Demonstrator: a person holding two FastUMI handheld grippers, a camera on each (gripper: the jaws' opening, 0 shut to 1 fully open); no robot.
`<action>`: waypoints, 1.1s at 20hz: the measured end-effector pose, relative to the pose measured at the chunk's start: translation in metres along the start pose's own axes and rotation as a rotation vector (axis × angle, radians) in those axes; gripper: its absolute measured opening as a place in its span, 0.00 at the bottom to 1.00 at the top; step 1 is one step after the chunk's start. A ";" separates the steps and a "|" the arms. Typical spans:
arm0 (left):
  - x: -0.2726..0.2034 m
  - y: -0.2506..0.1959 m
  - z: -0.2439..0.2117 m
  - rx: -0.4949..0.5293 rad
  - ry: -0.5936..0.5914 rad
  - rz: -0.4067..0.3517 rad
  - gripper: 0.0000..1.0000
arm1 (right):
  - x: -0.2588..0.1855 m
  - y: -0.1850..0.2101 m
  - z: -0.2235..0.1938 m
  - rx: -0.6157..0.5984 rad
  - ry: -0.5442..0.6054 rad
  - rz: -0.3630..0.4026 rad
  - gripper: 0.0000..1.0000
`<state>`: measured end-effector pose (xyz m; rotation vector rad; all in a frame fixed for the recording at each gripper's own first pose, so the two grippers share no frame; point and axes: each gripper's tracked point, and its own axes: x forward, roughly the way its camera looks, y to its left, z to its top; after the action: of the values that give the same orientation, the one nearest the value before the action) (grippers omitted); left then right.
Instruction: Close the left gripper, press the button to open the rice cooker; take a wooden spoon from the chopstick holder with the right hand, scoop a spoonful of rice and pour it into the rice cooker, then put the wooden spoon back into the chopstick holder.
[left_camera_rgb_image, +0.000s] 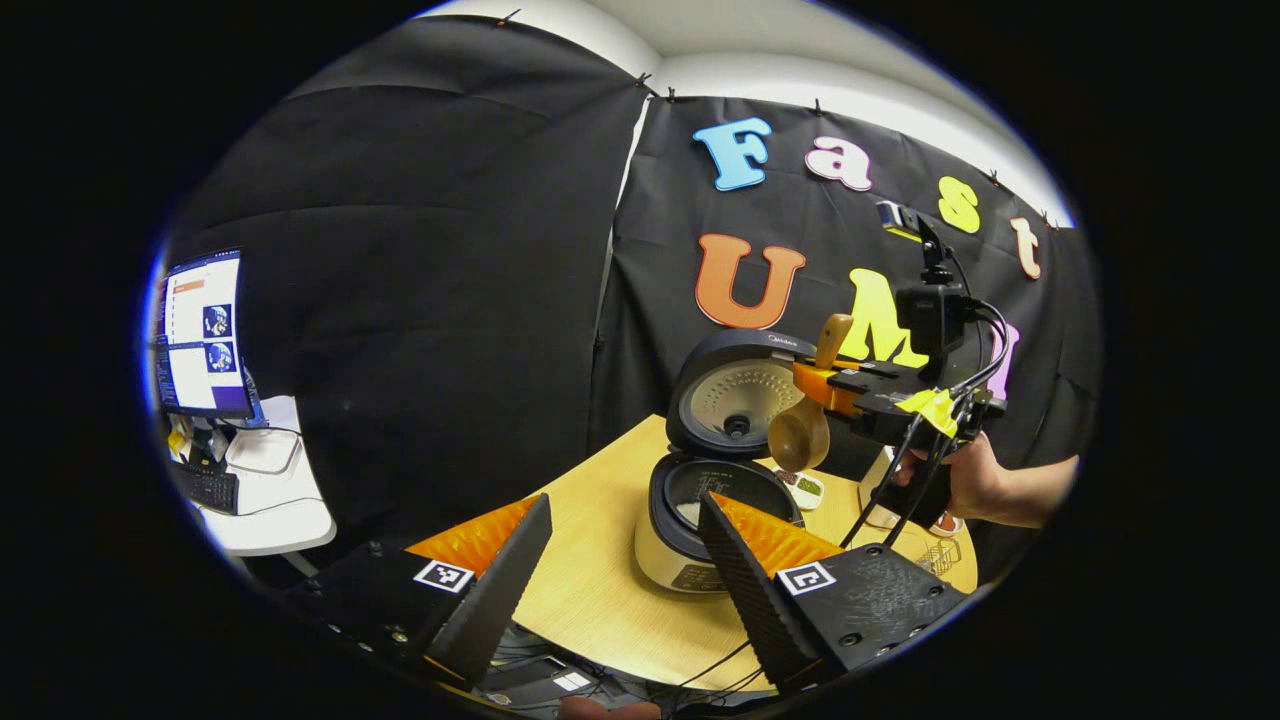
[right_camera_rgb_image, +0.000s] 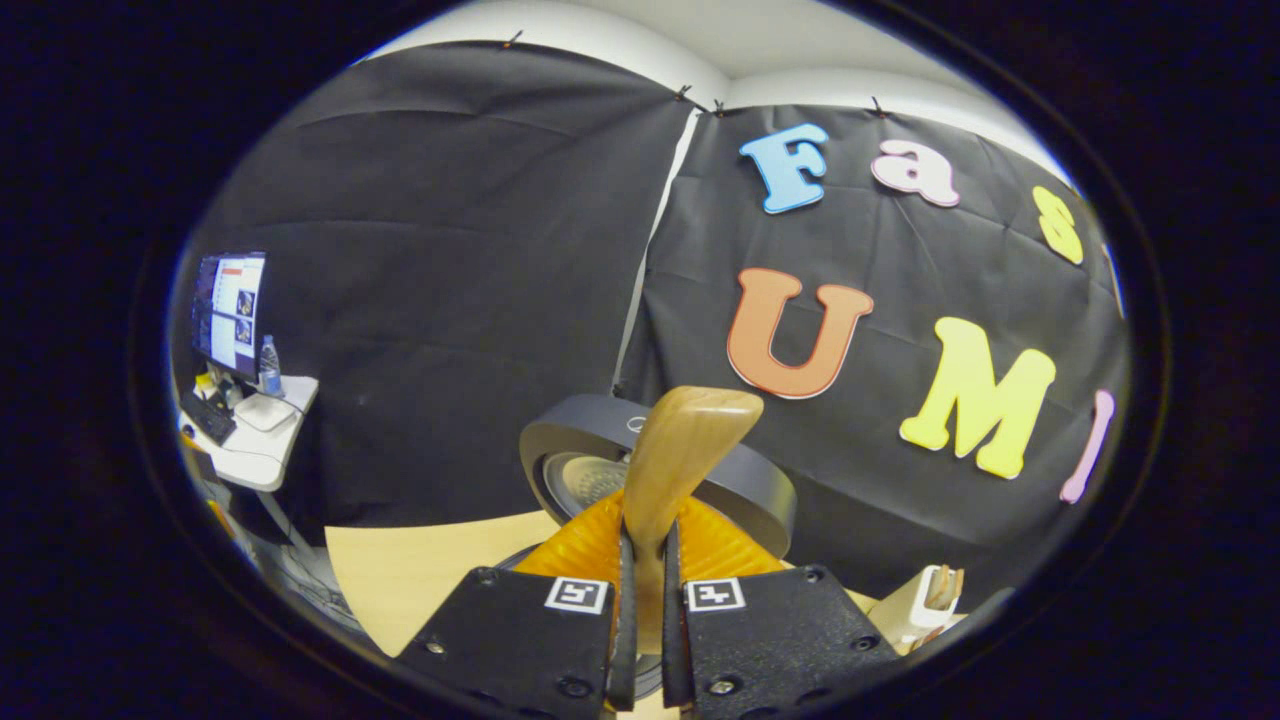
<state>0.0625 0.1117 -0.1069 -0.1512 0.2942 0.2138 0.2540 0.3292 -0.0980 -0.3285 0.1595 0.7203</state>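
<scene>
The right gripper (right_camera_rgb_image: 645, 560) has its jaws clamped on the wooden spoon (left_camera_rgb_image: 800, 432), above the open rice cooker (left_camera_rgb_image: 705, 500). The left gripper (left_camera_rgb_image: 625, 560) has its jaws spread wide.

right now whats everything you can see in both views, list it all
rice cooker: 1, pale body with dark lid raised open, on the table
wooden spoon: 1, light brown, bowl hanging over the open cooker, handle upright in the right tongs
table: 1, light wood, round edge
chopstick holder: 1, whitish, on the table to the cooker's right
monitor: 1, lit, on the white side desk at far left
keyboard: 1, dark, on that desk
bottle: 1, clear, beside the monitor
left tongs: open, empty, near the cooker
right tongs: shut on the spoon handle
hand: 1, holding the right tongs
</scene>
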 end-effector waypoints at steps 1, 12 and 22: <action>0.001 0.000 0.000 0.004 -0.002 -0.001 0.95 | -0.002 -0.002 0.000 0.026 0.005 0.002 0.16; 0.002 -0.042 0.020 0.050 -0.039 -0.068 0.95 | -0.088 -0.082 0.008 0.368 -0.006 -0.075 0.16; 0.020 -0.106 0.042 0.082 -0.089 -0.180 0.95 | -0.214 -0.244 -0.051 0.590 -0.023 -0.384 0.16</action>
<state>0.1167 0.0205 -0.0608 -0.0862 0.1995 0.0295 0.2573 0.0072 -0.0323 0.2118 0.2696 0.2725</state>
